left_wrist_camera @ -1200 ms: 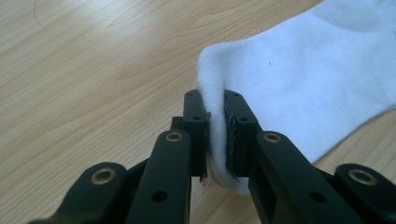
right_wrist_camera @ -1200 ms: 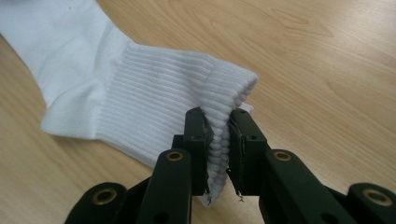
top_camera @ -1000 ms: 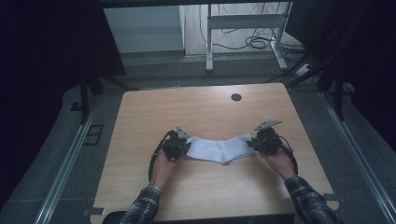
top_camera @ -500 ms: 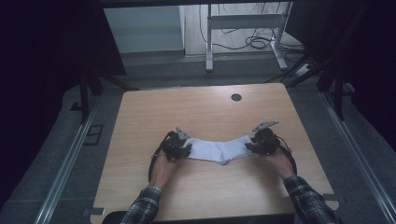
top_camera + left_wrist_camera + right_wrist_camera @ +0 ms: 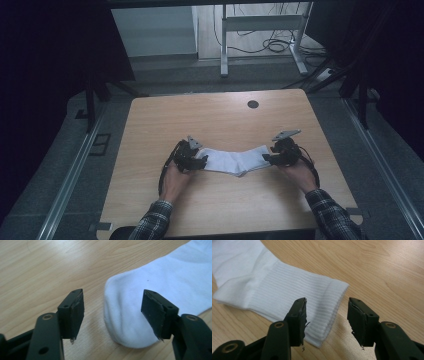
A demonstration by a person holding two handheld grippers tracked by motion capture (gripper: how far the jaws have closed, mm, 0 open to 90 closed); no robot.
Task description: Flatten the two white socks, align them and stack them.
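Sock (image 5: pixel 235 161): lies flat on your table (image 5: pixel 210 120), toe at 9 o'clock, cuff at 3.
Left gripper (image 5: pixel 113 315): your jaws just opened, toe between, unclamped.
Right gripper (image 5: pixel 327 317): jaws just opened around cuff, released.

White sock (image 5: pixel 274 292) flat on wooden table (image 5: pixel 382 270), ribbed cuff between the right gripper's (image 5: pixel 327 320) just-opened fingers (image 5: pixel 298 317)

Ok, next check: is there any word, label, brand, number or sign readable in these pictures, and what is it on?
None can be read.
White ribbed fabric sock: plain in all three views, no logo or lettering, just a tiny dark speck near the toe.
Light wooden table top: bare wood grain with a small round dark hole, no markings.
Black left tool and black right tool: plain pads and screws, no print.
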